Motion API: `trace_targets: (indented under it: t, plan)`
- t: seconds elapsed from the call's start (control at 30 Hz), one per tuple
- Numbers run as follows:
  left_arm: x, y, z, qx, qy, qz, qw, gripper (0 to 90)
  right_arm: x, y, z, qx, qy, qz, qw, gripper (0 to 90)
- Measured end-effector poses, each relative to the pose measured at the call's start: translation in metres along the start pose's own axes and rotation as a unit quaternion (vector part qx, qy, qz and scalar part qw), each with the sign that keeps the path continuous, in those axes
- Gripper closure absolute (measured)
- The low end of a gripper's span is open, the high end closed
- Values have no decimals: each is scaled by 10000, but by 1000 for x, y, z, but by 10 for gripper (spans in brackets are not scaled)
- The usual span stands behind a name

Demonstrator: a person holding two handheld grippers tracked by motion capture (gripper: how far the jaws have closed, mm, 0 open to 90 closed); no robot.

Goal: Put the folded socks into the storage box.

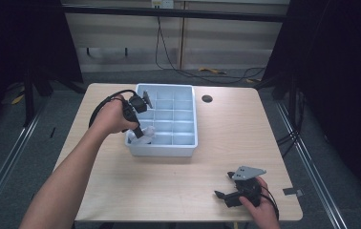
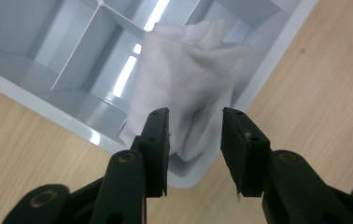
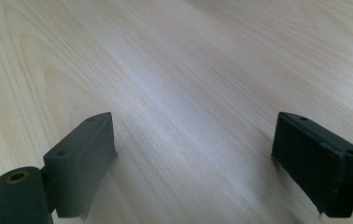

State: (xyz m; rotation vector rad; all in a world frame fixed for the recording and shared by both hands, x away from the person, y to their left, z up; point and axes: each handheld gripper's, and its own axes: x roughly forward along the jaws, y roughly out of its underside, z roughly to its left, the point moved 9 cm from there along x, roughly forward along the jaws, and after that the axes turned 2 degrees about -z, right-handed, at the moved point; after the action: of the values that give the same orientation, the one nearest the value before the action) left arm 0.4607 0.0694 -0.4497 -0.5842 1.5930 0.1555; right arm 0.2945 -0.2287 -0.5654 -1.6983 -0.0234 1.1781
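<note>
A crumpled white cloth [image 2: 184, 70] sits in the near-left corner compartment of a pale blue divided tray [image 2: 277, 42]. In the high view the cloth [image 1: 148, 133] pokes above the tray [image 1: 194, 119] rim. My left gripper [image 2: 195, 116] points down at that corner, and its jaws stand apart on either side of the cloth's lower fold without pressing it. In the high view the left gripper [image 1: 139, 131] hangs over the tray's near-left corner. My right gripper [image 1: 222, 185] rests low near the table's front right, jaws wide apart, and in its own view the right gripper [image 3: 193, 140] has bare wood between its pads.
The wooden table [image 1: 226, 143] has a dark round cable hole [image 1: 207, 98] right of the tray. The tray's other compartments look empty. Black cables [image 1: 169, 57] lie on the floor beyond the far edge, and dark frames stand at both sides.
</note>
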Motion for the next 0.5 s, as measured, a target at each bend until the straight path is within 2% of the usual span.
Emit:
trace_targets:
  t: [0.1,0.23,0.3,0.33,0.5]
  plan:
    - [-10,-3,-3,117,-11,-48,9999,596,0,0,0,-2,2,-1,10000,127]
    - [-18,-8,-5,43,-43,-157,9999,589,0,0,0,0,2,1,10000,127]
    - [-21,-9,-5,98,-60,-128,9999,588,0,0,0,6,-1,4,10000,127]
    - [-23,-11,-6,37,-65,-183,9998,588,0,0,0,6,-1,4,10000,127]
    - [-36,-18,-9,46,-64,-226,9997,598,0,0,0,4,-5,12,10000,127]
